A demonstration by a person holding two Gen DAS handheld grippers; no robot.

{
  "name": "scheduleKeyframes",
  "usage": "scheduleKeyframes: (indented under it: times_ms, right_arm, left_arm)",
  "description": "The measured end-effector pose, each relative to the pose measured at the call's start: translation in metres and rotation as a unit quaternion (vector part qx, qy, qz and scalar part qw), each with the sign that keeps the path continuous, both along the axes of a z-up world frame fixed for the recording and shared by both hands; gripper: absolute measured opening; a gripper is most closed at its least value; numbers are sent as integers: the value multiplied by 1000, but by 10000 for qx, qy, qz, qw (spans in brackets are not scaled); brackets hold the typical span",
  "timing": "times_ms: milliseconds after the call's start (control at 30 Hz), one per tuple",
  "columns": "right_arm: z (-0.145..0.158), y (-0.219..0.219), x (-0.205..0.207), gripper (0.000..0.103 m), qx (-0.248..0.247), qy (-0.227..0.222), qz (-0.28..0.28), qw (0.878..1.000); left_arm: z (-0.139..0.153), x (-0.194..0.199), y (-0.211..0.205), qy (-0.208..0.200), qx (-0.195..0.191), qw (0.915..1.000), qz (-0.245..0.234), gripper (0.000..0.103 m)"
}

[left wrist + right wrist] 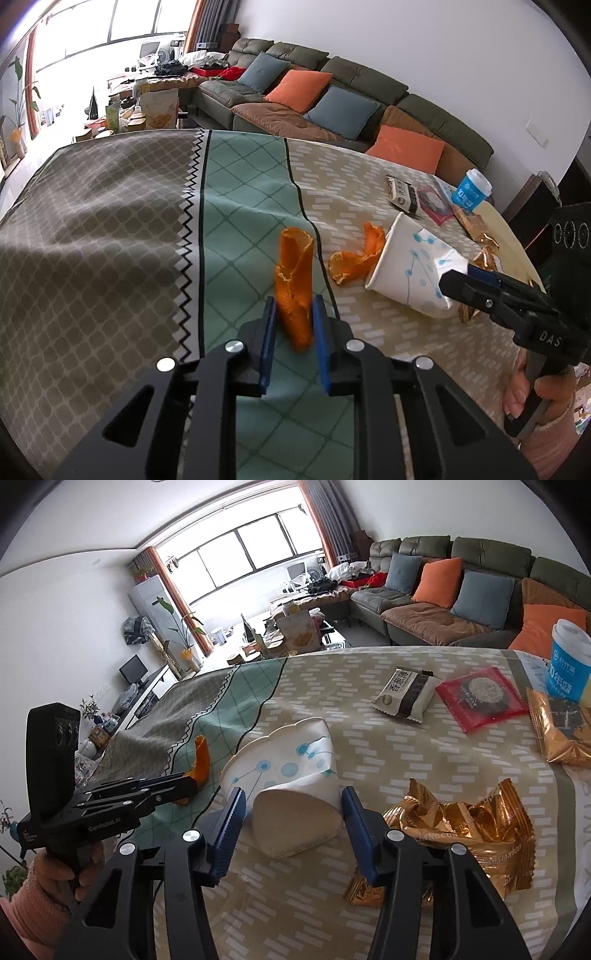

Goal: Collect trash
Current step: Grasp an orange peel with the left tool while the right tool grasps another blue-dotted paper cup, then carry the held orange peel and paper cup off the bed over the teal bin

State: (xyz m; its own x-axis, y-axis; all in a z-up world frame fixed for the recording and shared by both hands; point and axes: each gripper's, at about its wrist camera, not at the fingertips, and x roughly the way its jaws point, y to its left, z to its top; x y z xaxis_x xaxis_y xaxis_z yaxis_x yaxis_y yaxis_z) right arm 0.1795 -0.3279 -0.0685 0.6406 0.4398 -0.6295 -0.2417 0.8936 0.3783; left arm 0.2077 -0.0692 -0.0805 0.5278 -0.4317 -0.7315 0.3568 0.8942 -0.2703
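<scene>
A curled strip of orange peel (293, 266) stands up from the green band of the tablecloth (110, 221), and my left gripper (293, 306) is shut on its lower end. In the right wrist view the same peel (202, 764) sticks out of the left gripper (184, 786). A crushed white paper cup (291, 760) with blue dots lies on its side, base towards me, between the jaws of my right gripper (293, 805). The right pad touches the cup and a gap shows at the left pad. A second piece of peel (354, 262) lies at the cup's (406, 266) mouth.
A crumpled gold wrapper (461, 823) lies just right of the right gripper. Farther back are a white-and-black snack packet (406, 694), a red packet (480, 698), a gold packet (561, 731) and an upright blue cup (569, 657). A sofa with cushions (332, 92) stands behind the table.
</scene>
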Motion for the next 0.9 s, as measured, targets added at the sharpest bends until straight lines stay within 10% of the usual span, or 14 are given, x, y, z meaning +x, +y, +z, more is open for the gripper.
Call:
scheduleKeyframes:
  times_ms: [900]
  right_arm:
    - [30, 43, -68, 53, 450, -533, 802, 9943]
  left_arm:
    - [26, -100, 91, -299, -694, 9962, 428, 19]
